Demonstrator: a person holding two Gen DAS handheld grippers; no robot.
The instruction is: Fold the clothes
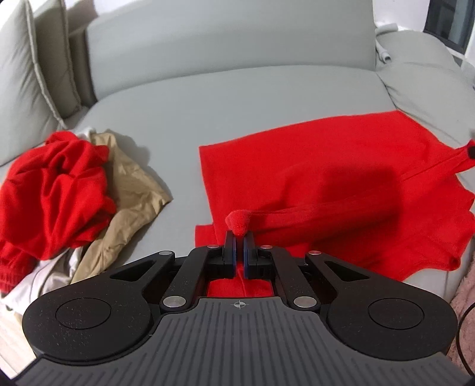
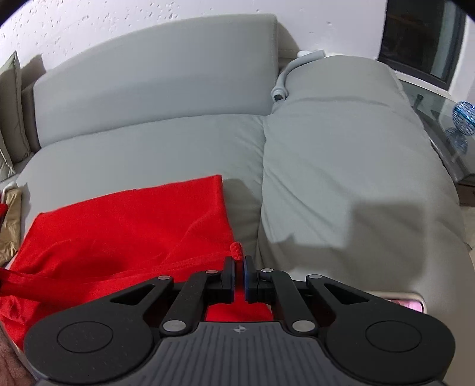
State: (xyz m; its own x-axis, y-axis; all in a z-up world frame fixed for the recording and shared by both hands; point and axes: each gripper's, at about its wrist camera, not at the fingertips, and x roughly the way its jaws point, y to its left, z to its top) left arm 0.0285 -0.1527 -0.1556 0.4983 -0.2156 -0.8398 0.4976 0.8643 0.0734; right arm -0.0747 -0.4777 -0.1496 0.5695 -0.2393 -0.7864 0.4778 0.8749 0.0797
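A pale grey sofa (image 1: 207, 124) with smooth, softly creased cushions stands against a speckled white wall (image 2: 118, 17). A red knit garment (image 1: 311, 166) lies spread on the seat. The left claw (image 1: 239, 240) pinches its near bunched edge; the right claw (image 2: 239, 264) pinches another edge. A crumpled pile of red and tan clothes (image 1: 74, 193) lies at left.

No text, label, brand or number can be read in either view. The only sign is a small crosshair mark (image 1: 238, 304) printed on the ribbed body of the left claw, just behind its jaws, and the same crosshair mark (image 2: 238, 329) on the ribbed body of the right claw, likewise centred behind its jaws.
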